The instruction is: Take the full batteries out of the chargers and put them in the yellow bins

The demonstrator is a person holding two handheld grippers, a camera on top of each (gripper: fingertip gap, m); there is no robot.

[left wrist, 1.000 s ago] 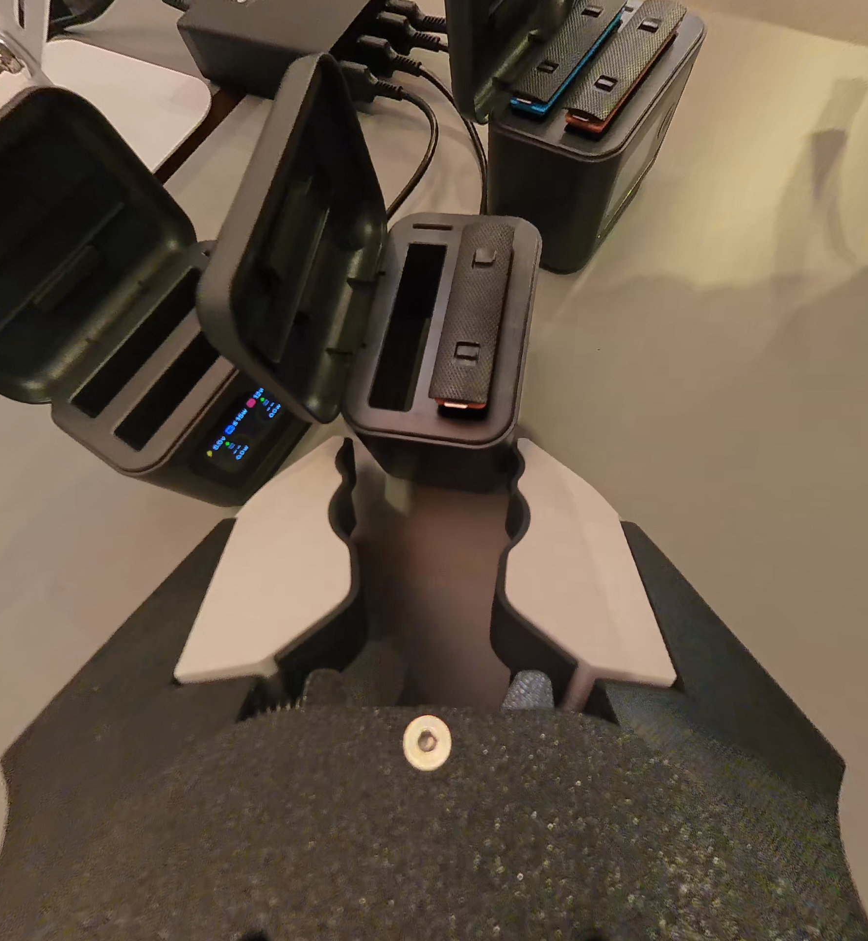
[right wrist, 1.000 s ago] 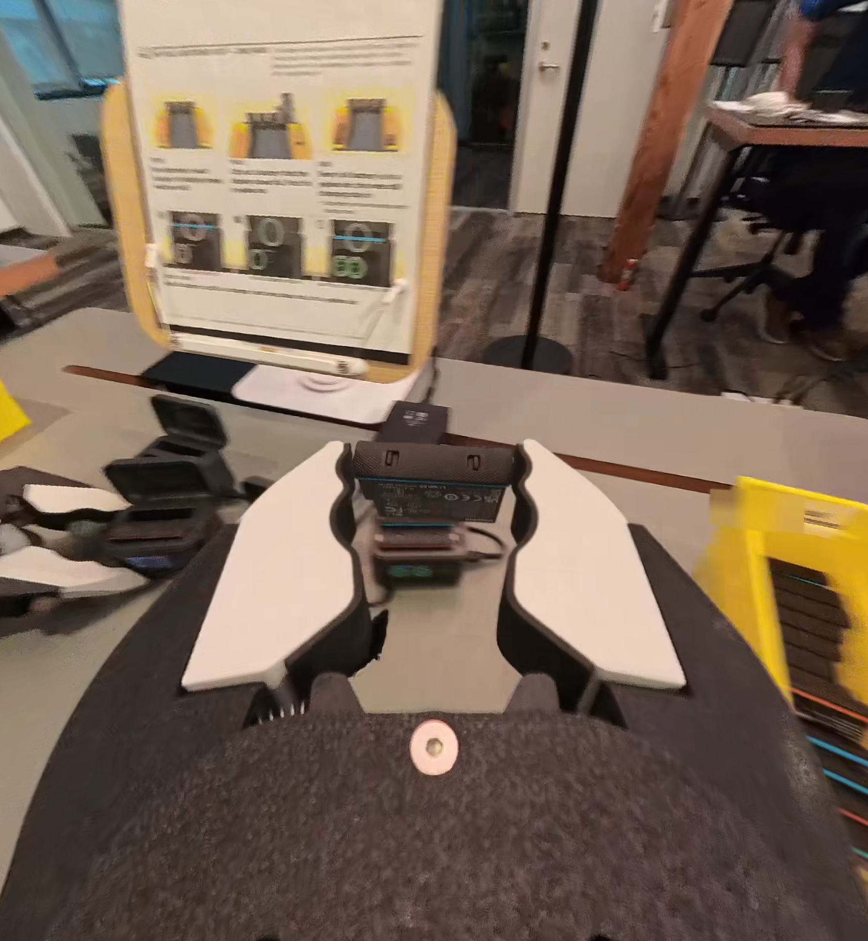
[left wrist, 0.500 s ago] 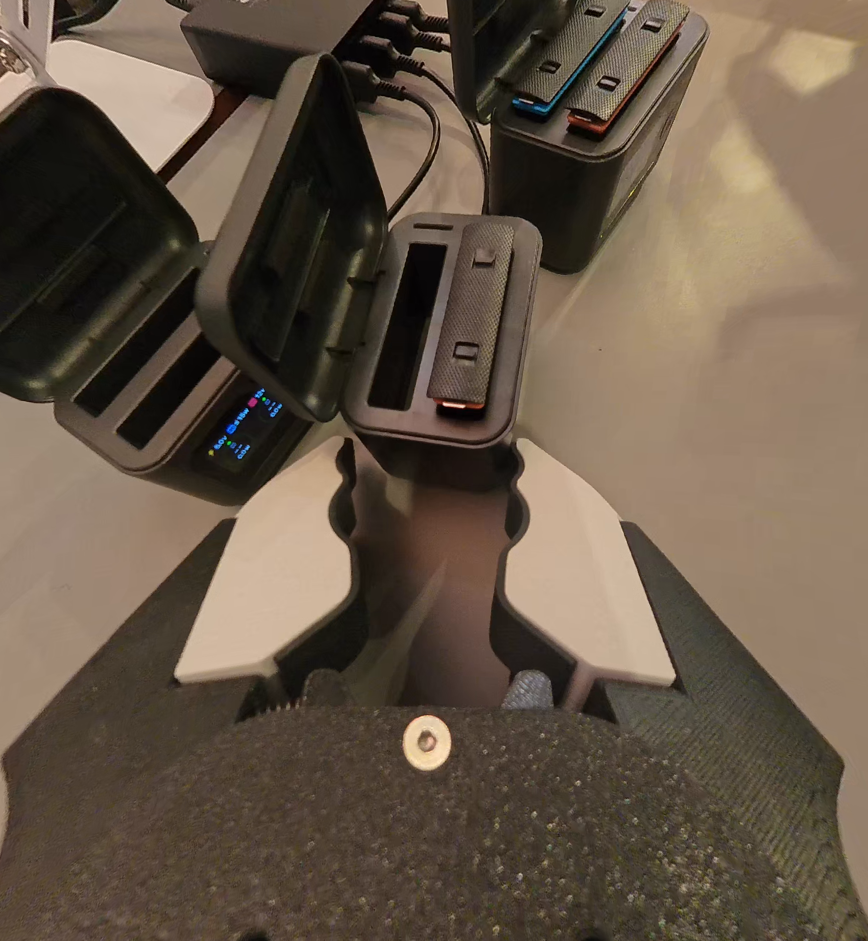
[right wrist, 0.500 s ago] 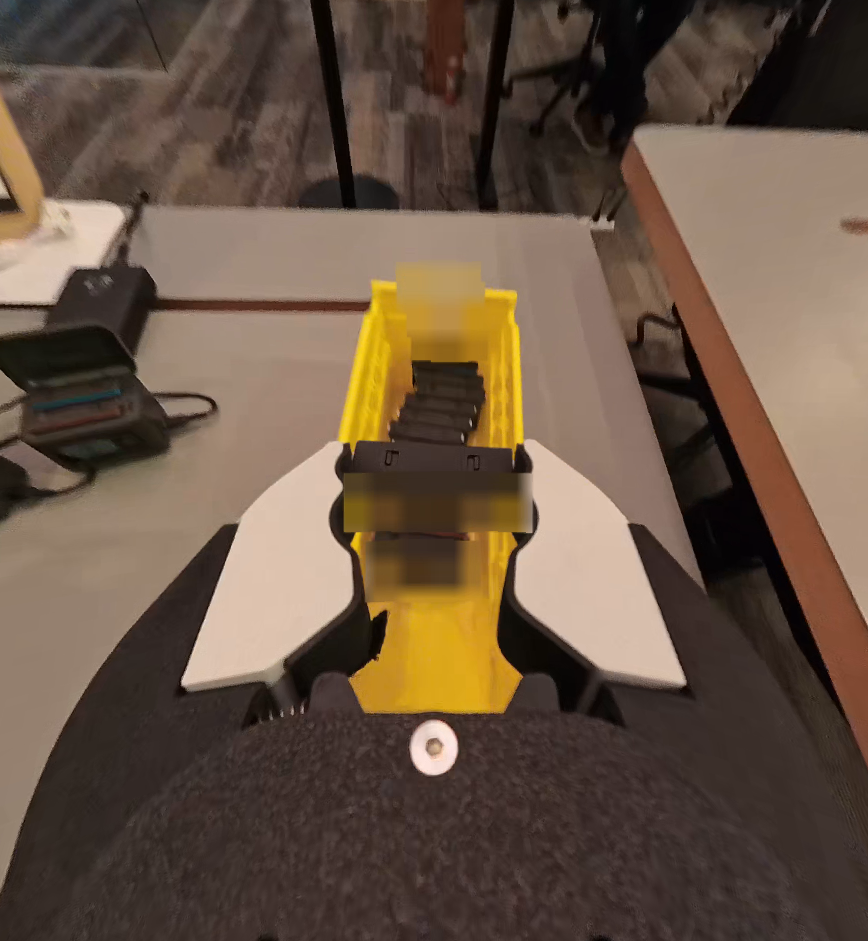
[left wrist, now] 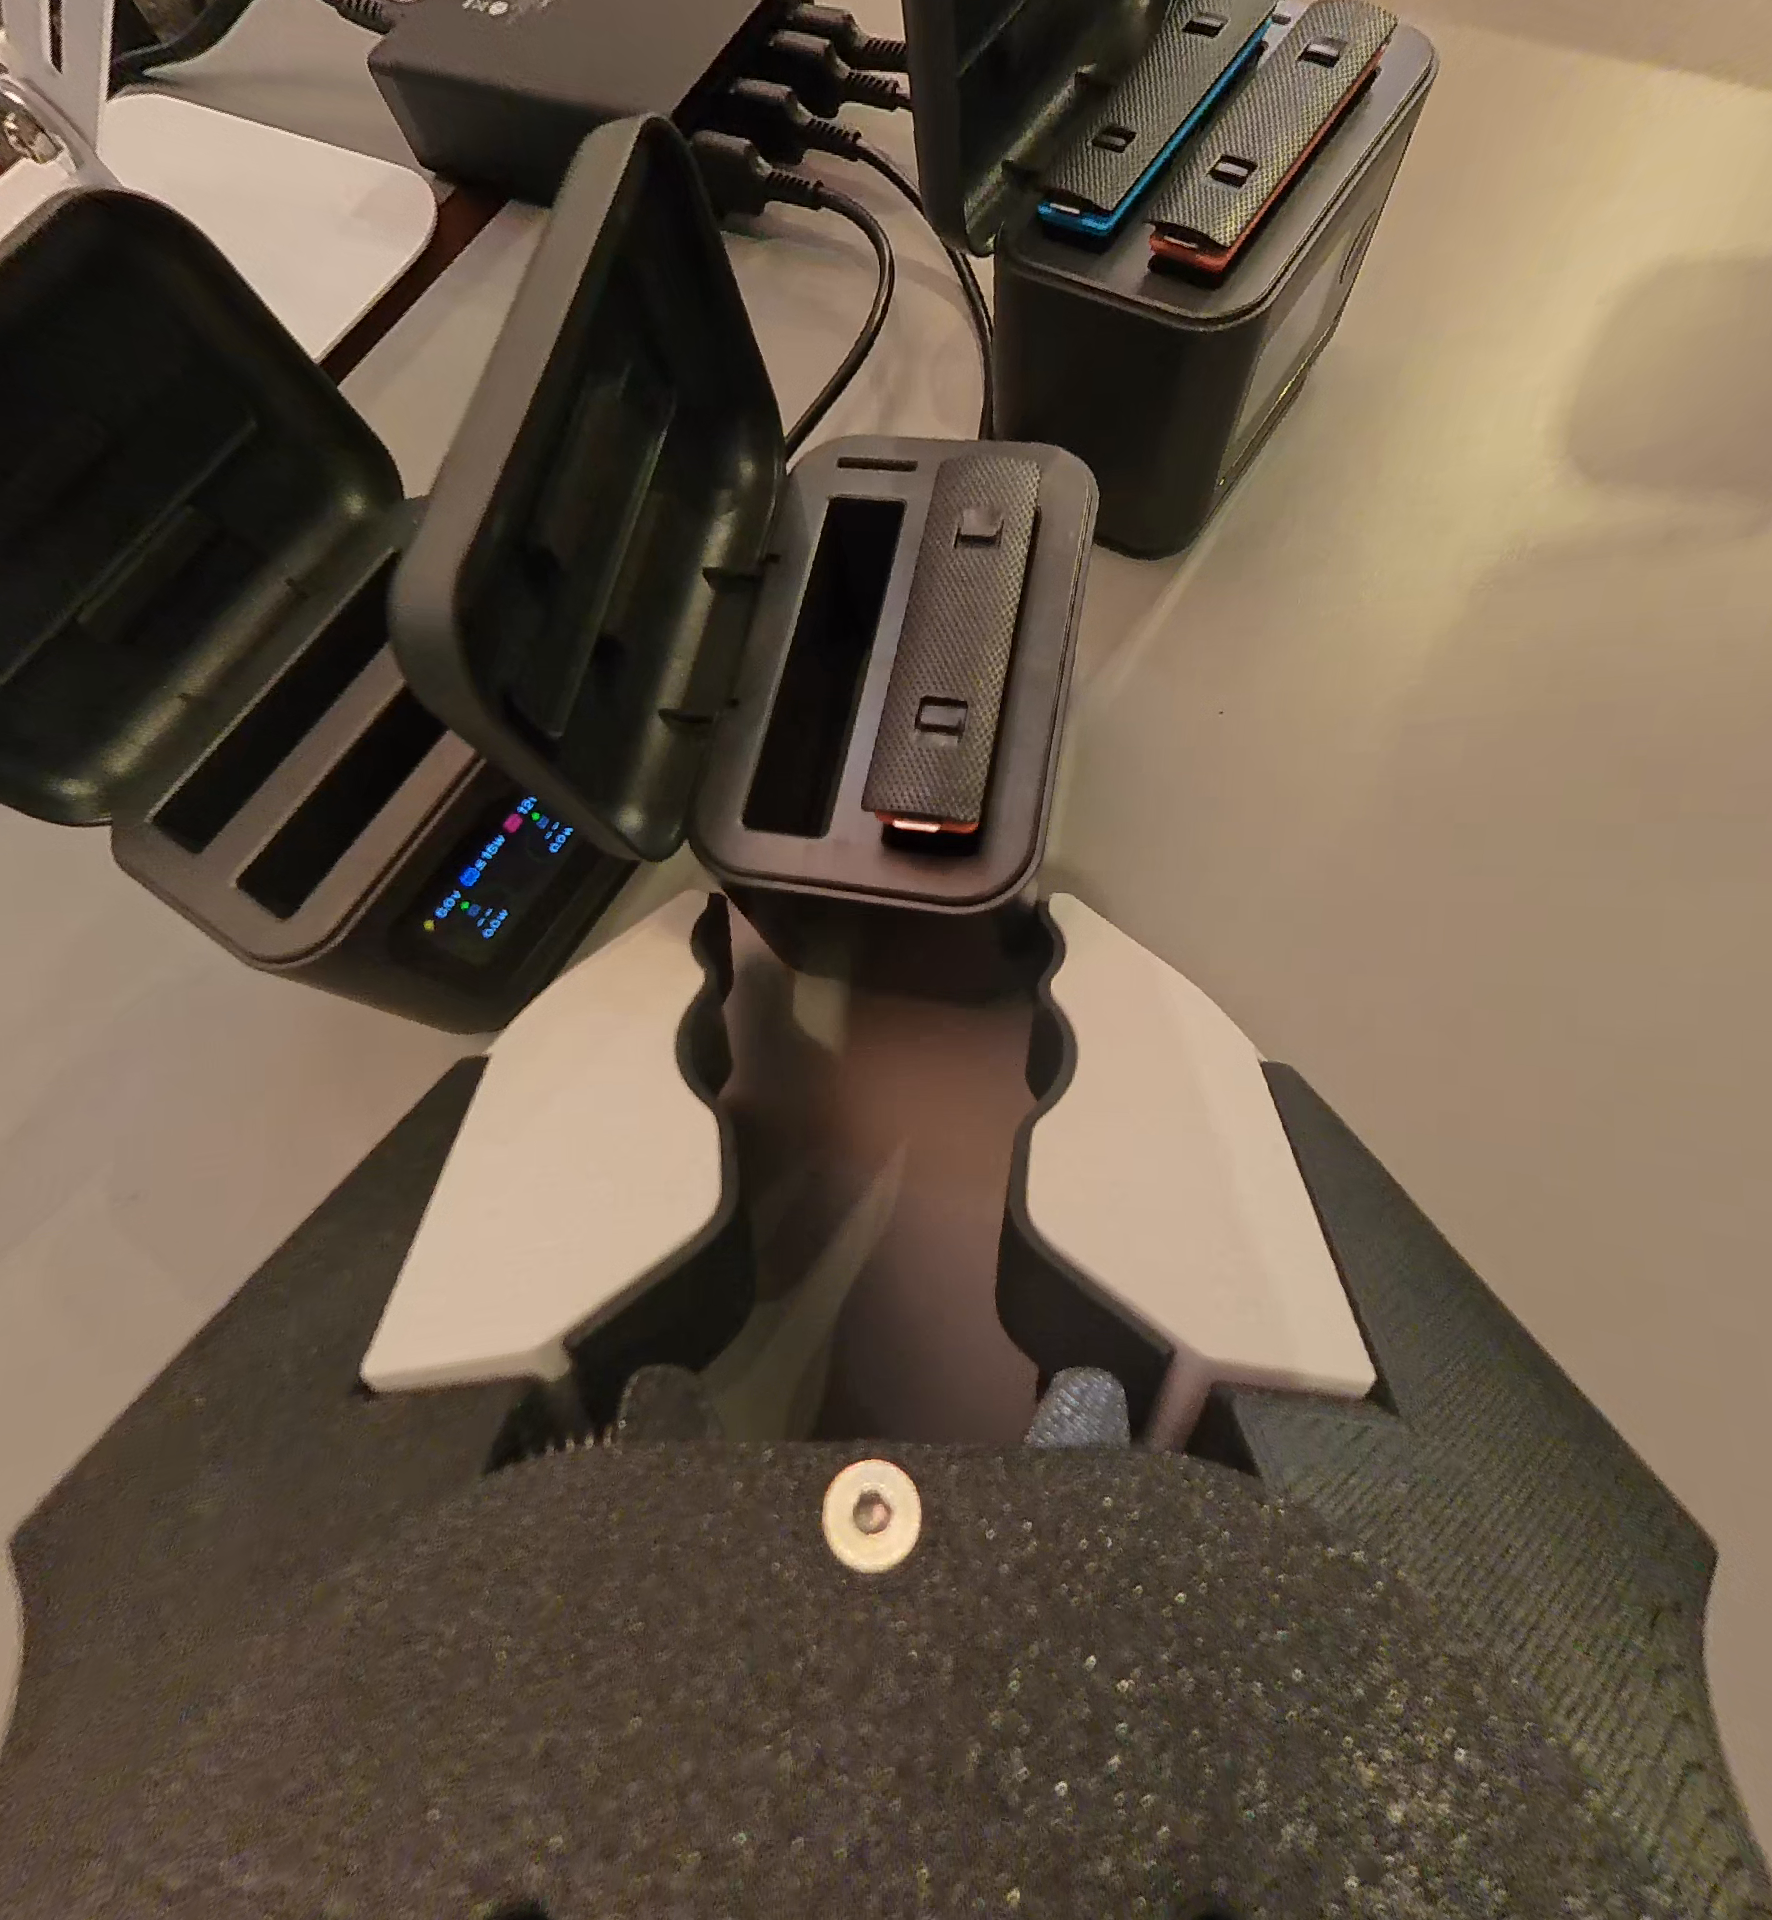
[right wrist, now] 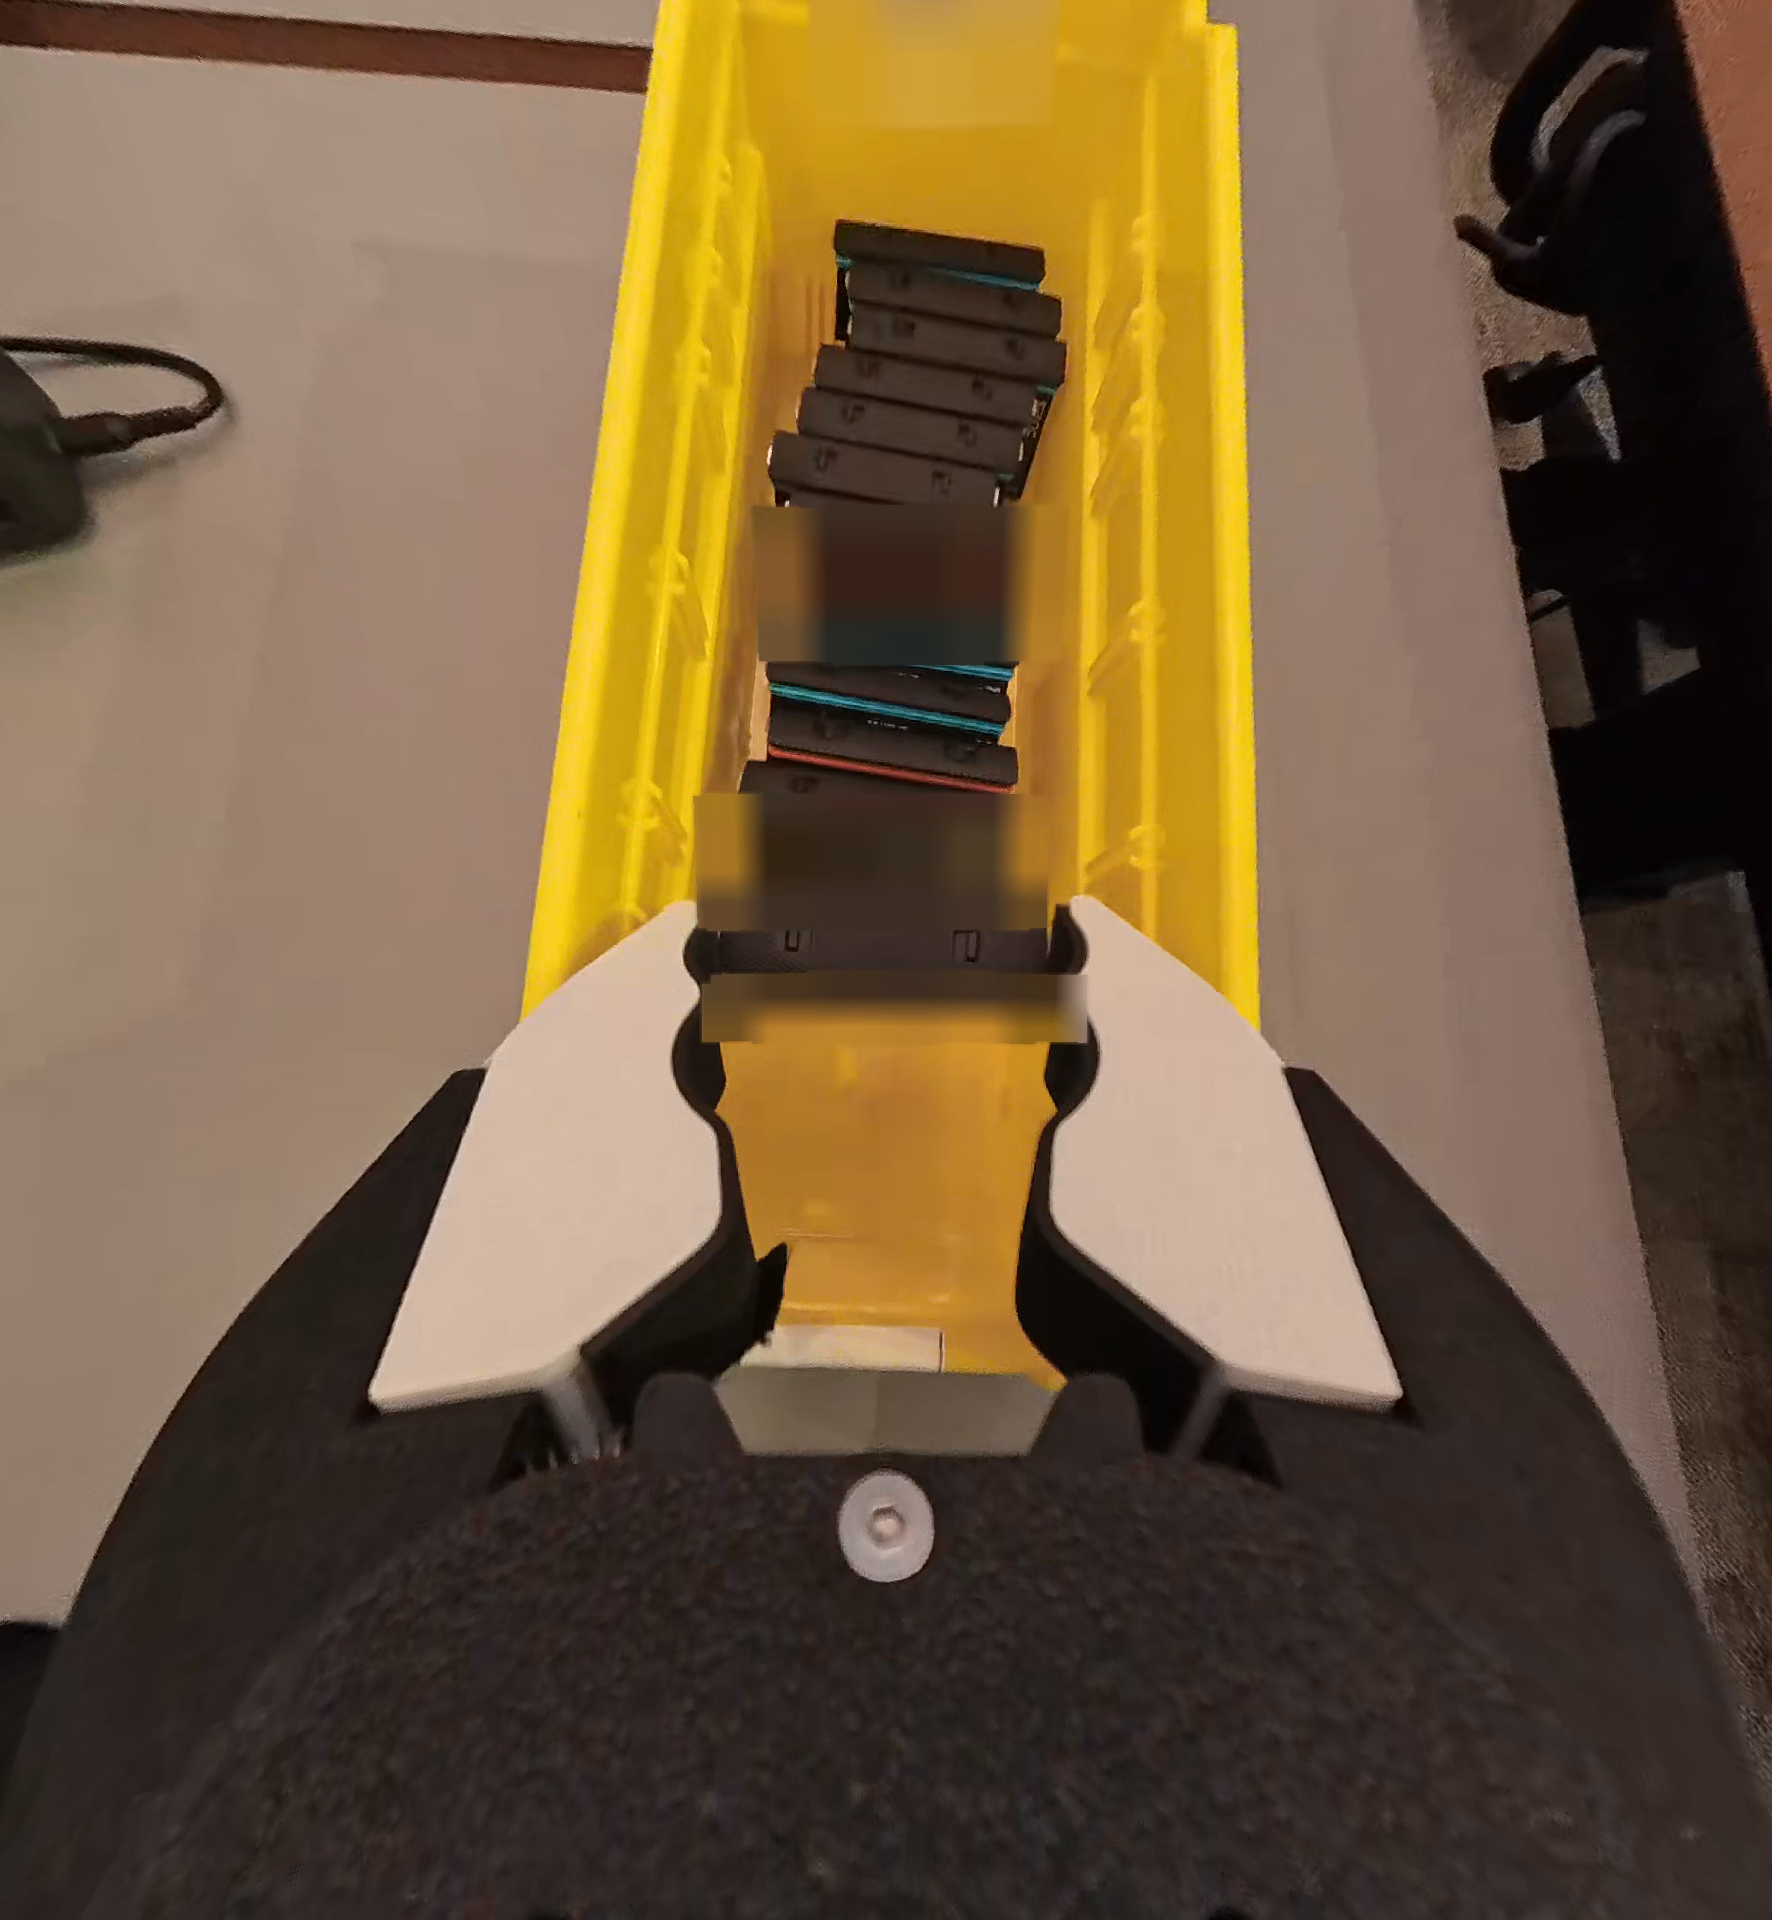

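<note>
Over yellow bin (right wrist: pixel 1204 582) now, battery (right wrist: pixel 882 951) lower.

Batts (right wrist: pixel 913 416) rowed in bin (right wrist: pixel 643 582); 3 chargers (left wrist: pixel 892 665) side by side on table (left wrist: pixel 1484 935).

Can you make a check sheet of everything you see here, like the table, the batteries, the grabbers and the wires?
Surface: pale table.
Job's things: middle charger open, one battery in, one slot empty; left charger empty; far charger holds two; yellow bin holds a row of batteries.
Clutter: nothing seen.
Grippers: left gripper grips the middle charger; right gripper holds a black battery over the bin.
Cables: black cables behind the chargers.
Surroundings: chair beside the table.
</note>
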